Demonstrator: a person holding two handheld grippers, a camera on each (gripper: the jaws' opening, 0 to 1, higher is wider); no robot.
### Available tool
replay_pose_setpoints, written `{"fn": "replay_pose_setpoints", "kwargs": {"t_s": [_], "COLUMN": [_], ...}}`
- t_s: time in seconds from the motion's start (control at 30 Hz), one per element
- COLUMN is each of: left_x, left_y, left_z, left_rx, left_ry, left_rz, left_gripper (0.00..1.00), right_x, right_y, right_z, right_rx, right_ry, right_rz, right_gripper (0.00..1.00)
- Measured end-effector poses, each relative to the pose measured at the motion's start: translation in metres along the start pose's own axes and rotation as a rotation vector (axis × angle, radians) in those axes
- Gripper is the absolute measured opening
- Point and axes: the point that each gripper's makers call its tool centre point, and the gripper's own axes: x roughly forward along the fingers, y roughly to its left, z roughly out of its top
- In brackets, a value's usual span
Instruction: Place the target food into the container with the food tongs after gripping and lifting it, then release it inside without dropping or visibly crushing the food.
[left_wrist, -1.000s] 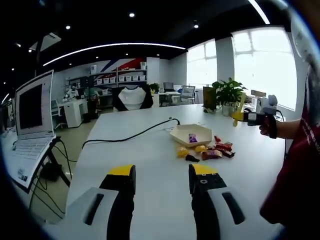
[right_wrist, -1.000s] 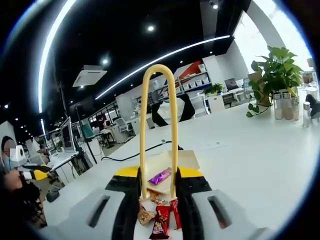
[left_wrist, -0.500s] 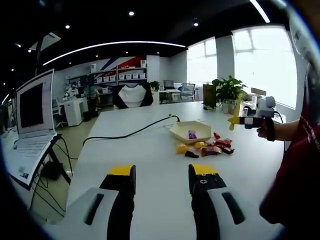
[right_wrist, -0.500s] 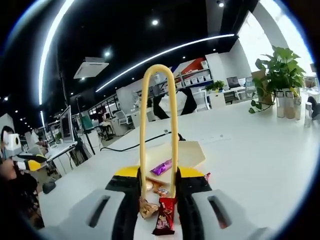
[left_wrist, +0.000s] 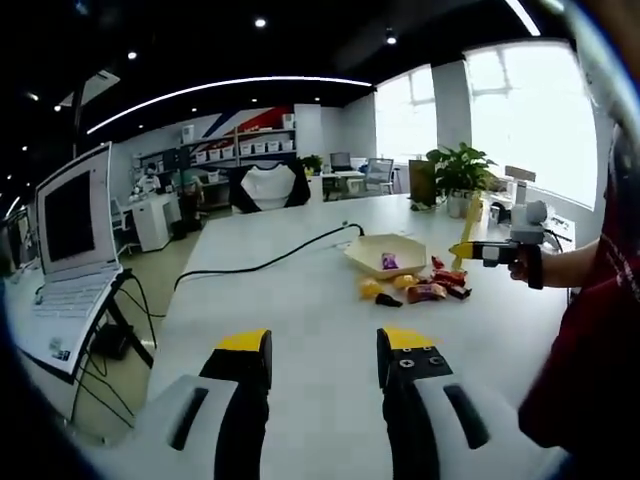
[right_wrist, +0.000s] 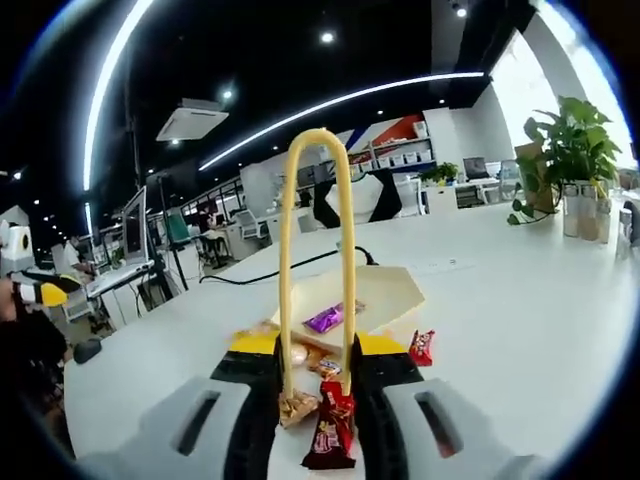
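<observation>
While right gripper (right_wrist: 314, 372) pinches tongs (right_wrist: 315, 250), left (left_wrist: 320, 352) spread: purple candy (right_wrist: 324, 319) inside container (right_wrist: 385, 300).

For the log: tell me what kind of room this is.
Probably an open-plan office or lab: a long white table with an open laptop beside it, shelves of storage boxes on the far wall, and office chairs near large windows.

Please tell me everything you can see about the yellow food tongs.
The tongs are one pale yellow strip, plastic by the look, bent into a narrow loop. In the right gripper view the closed bend points away from the camera and both arms run back between the right gripper, whose jaws clamp them. The tips are hidden near the snacks. In the left gripper view the tongs stand over the table.
</observation>
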Motion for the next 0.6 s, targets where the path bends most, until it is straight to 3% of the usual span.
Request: {"fn": "replay_pose_setpoints", "kwargs": {"t_s": [0.4,0.6], "left_x": [-0.002,-0.002], "left_y": [-0.002,-0.003], "left_z": [-0.001,-0.001], "left_rx": [0.010,0.019], "left_ry": [0.015,0.026], "left_rz": [0.004,0.005], "left_gripper": [0.45,0.45], "right_x": [0.008,0.009], "right_y": [-0.008,-0.010], "right_z": [-0.025,-0.032], "right_rx": [-0.009,-0.055], "right_ry": [0.036,0.048], "right_rz": [-0.018,-0.023], "right_gripper": [0.23,0.24]}}
